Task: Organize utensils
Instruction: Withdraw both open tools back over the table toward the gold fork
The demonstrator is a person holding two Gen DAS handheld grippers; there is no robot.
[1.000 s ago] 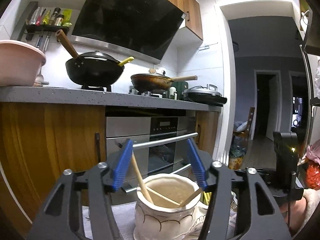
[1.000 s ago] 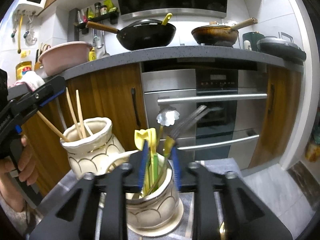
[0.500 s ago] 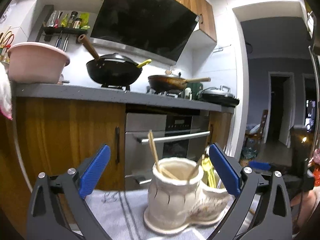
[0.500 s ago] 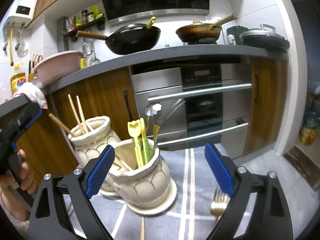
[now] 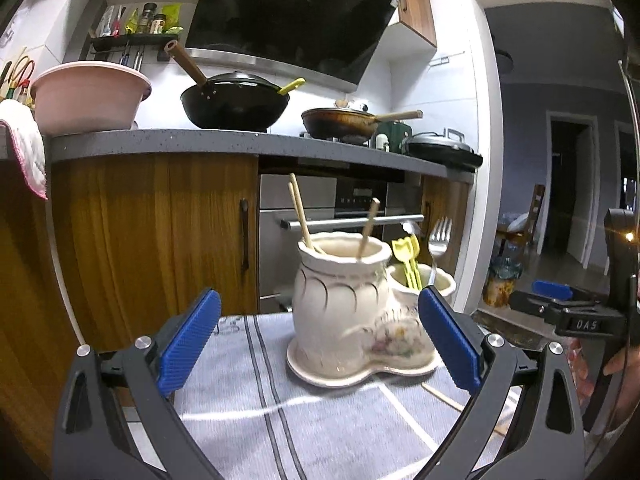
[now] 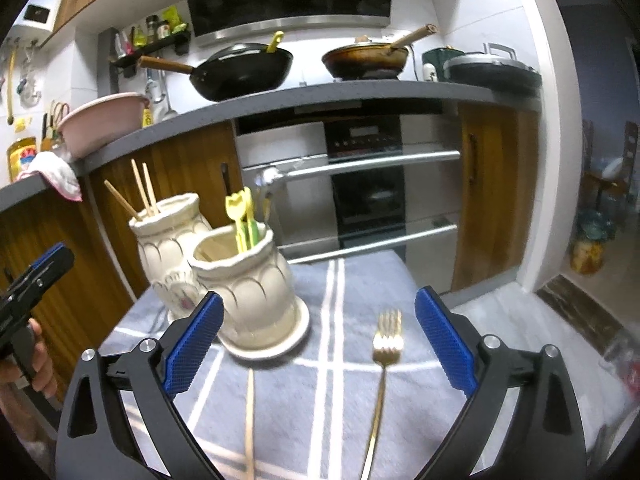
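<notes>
A cream ceramic double utensil holder (image 5: 344, 304) stands on a grey striped cloth (image 5: 280, 412). Its taller pot (image 6: 168, 240) holds chopsticks (image 6: 142, 188). Its shorter pot (image 6: 244, 280) holds yellow-green utensils (image 6: 242, 220) and a metal fork (image 5: 438, 240). A gold fork (image 6: 384, 364) and a loose chopstick (image 6: 250, 412) lie on the cloth in front of the holder. My left gripper (image 5: 316, 336) is open and empty, back from the holder. My right gripper (image 6: 318, 344) is open and empty, above the gold fork.
Behind the table is a kitchen counter (image 5: 200, 144) with a pink basin (image 5: 86, 96), a black wok (image 5: 236, 100) and a brown pan (image 5: 344, 120). An oven (image 6: 360, 184) sits below. Another loose chopstick (image 5: 444, 398) lies right of the holder.
Both grippers opened wide and pulled back from the holder. The right gripper let go of the utensils in the shorter pot and now looks down at the gold fork.
</notes>
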